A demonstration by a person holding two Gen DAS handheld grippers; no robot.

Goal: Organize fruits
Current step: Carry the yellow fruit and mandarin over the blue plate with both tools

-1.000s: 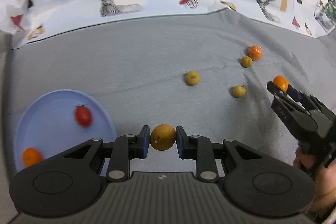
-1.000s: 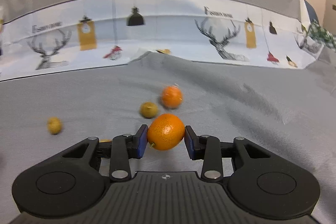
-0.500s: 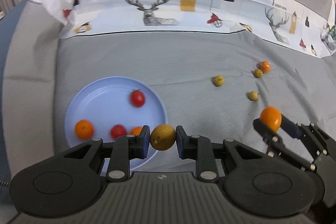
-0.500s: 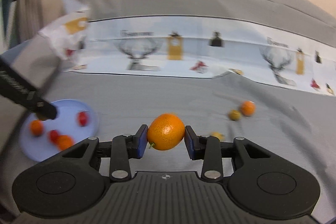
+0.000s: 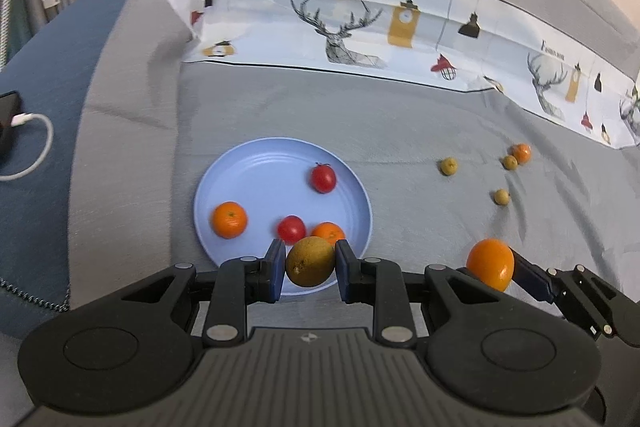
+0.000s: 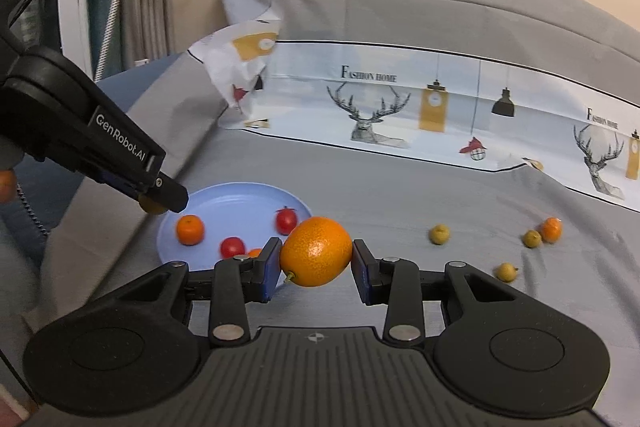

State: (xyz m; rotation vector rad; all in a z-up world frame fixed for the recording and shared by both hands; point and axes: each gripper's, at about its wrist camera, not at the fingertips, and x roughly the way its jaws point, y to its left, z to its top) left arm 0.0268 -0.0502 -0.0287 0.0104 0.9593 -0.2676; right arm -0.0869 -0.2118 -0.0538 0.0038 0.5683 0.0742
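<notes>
1. The left gripper [image 5: 310,265] pinches a brownish-yellow fruit [image 5: 310,261] – the blue plate [image 5: 224,187] lies directly beneath and ahead.
2. The right gripper [image 6: 316,259] pinches an orange [image 6: 316,251] – the plate sits ahead-left, farther off.

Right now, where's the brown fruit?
In the left wrist view the brown fruit is clamped in the left gripper, at the near rim of the blue plate, just in front of an orange and a tomato.
</notes>
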